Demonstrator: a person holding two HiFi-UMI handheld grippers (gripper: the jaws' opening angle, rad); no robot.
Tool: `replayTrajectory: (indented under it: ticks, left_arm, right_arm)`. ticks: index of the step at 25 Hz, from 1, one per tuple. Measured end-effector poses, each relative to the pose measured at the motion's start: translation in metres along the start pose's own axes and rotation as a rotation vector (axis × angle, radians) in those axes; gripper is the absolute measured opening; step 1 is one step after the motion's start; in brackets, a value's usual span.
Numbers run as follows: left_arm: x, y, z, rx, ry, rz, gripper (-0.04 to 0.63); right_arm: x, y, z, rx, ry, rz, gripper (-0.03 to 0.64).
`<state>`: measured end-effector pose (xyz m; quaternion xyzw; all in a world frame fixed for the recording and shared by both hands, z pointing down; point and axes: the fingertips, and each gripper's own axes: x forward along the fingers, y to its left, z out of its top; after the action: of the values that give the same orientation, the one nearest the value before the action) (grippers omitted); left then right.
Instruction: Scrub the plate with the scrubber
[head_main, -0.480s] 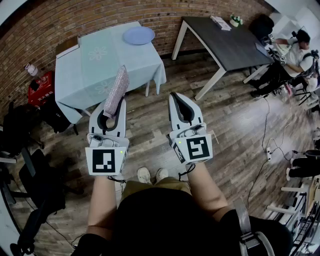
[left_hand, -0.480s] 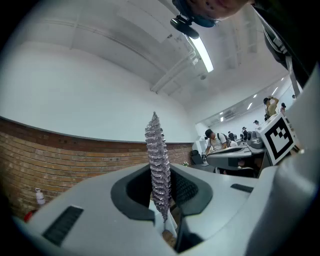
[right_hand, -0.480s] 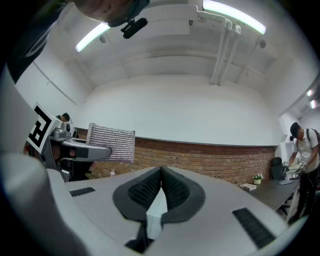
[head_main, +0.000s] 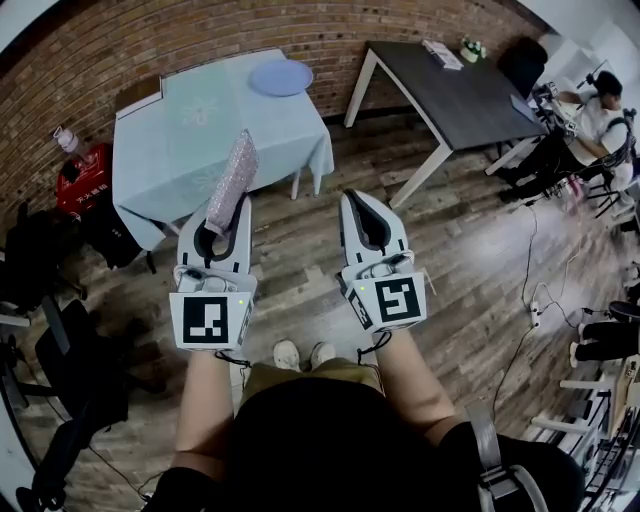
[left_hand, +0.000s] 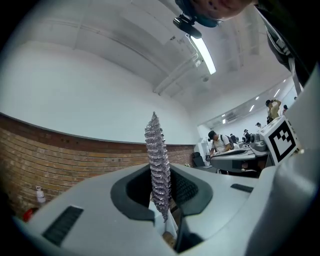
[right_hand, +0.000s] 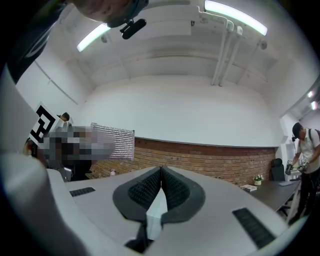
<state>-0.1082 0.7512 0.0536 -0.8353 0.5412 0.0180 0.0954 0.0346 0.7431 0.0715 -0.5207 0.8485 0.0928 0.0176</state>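
Silvery, glittering mesh is making up the one scrubber (head_main: 233, 175), which is sticking up and forward out of the left tongs (head_main: 231, 207); in the left gripper view their two jaws are pressing in on its lower end from either side, so they are gripping it. The right tongs (head_main: 353, 195) are sitting beside them at about the same height, with a gap between the two. In the right gripper view their jaws are meeting along one seam with nothing lying between them, closed and empty. Both tongs are being held out over a wooden plank floor (head_main: 470, 250), above the person's two pale shoes (head_main: 288, 350). The single plate (head_main: 281, 76), round and light blue, is lying well apart from both tongs, near the back edge of a cloth-covered surface (head_main: 180, 130) that is standing against the brick wall (head_main: 200, 40); nothing is touching the plate. Two surfaces are showing in all: that pale blue one and a dark surface (head_main: 450, 90) with white legs to its right, which is carrying a few things at its far end, too small to tell. One red object (head_main: 85, 175) is sitting left of the cloth-covered surface with one small bottle (head_main: 63, 140) beside it, and one seated person (head_main: 605, 110) is showing at the far right edge
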Motion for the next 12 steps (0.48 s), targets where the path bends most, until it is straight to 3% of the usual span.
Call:
replayTrajectory:
  ticks: [12]
  left_arm:
    - [0.004, 0.015, 0.001, -0.007, -0.016, -0.029, 0.071]
  right_arm:
    - [0.015, 0.012, 0.000, 0.001, -0.007, 0.016, 0.037]
